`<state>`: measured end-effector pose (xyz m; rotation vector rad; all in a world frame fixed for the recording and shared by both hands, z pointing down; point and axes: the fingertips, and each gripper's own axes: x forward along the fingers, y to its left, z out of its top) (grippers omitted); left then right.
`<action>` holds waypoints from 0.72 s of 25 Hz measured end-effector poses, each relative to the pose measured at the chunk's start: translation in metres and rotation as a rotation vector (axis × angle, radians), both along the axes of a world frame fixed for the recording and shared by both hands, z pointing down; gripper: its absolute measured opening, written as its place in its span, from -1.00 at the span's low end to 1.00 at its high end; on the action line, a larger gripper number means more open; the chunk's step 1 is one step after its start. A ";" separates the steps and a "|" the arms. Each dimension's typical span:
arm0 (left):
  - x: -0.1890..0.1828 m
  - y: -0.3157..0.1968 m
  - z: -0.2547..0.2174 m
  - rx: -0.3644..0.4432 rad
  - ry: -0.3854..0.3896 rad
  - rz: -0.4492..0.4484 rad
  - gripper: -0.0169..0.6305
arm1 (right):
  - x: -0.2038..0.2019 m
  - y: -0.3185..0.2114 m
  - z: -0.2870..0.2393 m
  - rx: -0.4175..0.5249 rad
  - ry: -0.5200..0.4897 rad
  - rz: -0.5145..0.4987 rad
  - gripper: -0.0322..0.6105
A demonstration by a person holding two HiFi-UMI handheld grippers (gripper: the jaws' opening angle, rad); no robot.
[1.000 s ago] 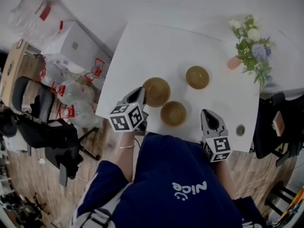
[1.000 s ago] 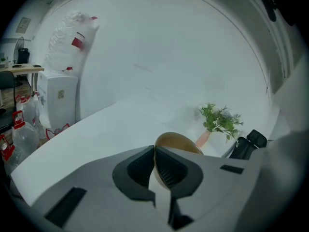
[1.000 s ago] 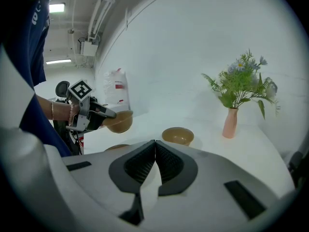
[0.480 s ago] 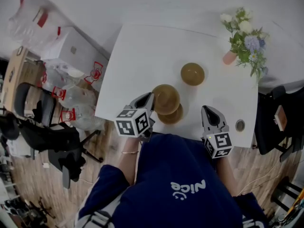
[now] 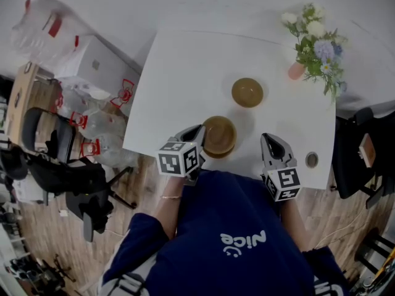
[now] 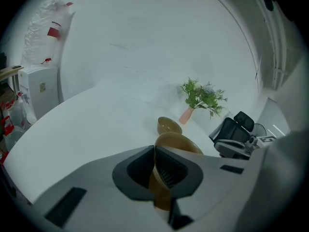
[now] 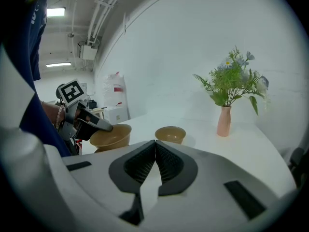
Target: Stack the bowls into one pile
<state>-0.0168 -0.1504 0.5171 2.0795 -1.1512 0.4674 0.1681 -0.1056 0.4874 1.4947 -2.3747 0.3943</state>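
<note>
Holding one bowl [image 5: 220, 133] by its near rim, the left gripper [image 5: 199, 132] has its jaws nearly together, with only the thin wall of the bowl pinched between them; the left gripper view shows the rim running straight up through the narrow gap. This bowl hangs directly over a second bowl [image 5: 217, 155] near the front edge of the desk [image 5: 185, 79]. From the head view the two line up almost rim over rim, and only a crescent of the lower one shows on our side. We cannot tell whether the upper bowl is seated in it or sits a little above it.

We judge that what matters next is the drop: the lower bowl lies straight below the held one, so the jaws need to go down and let go rather than shift sideways.

The right gripper [image 7: 155, 144] is at the front edge of the desk, off to the right of the pair, with its jaws pressed together on nothing. The third bowl [image 5: 247, 92] stands alone farther across the desk, towards the vase [image 5: 296, 71], well apart from the pair. It lies ahead of both grippers and between them, and we reckon the idle right one is the handier for fetching it.
</note>
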 end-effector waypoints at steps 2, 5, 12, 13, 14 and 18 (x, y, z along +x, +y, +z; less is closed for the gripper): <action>0.004 0.002 0.005 -0.011 -0.015 0.013 -0.86 | 0.002 0.000 0.001 -0.002 -0.003 0.004 -0.83; 0.006 0.005 0.011 -0.023 -0.041 0.022 -0.86 | 0.004 0.002 0.004 -0.005 -0.008 0.006 -0.83; 0.006 0.010 0.028 -0.063 -0.077 0.034 -0.86 | 0.009 0.005 0.010 -0.019 -0.014 0.013 -0.83; 0.005 0.010 0.032 -0.071 -0.083 0.037 -0.86 | 0.008 0.004 0.011 -0.021 -0.014 0.013 -0.83; 0.005 0.010 0.034 -0.077 -0.091 0.040 -0.86 | 0.008 0.004 0.011 -0.023 -0.013 0.011 -0.83; 0.005 0.013 0.041 -0.092 -0.106 0.045 -0.86 | 0.009 0.007 0.012 -0.031 -0.004 0.007 -0.83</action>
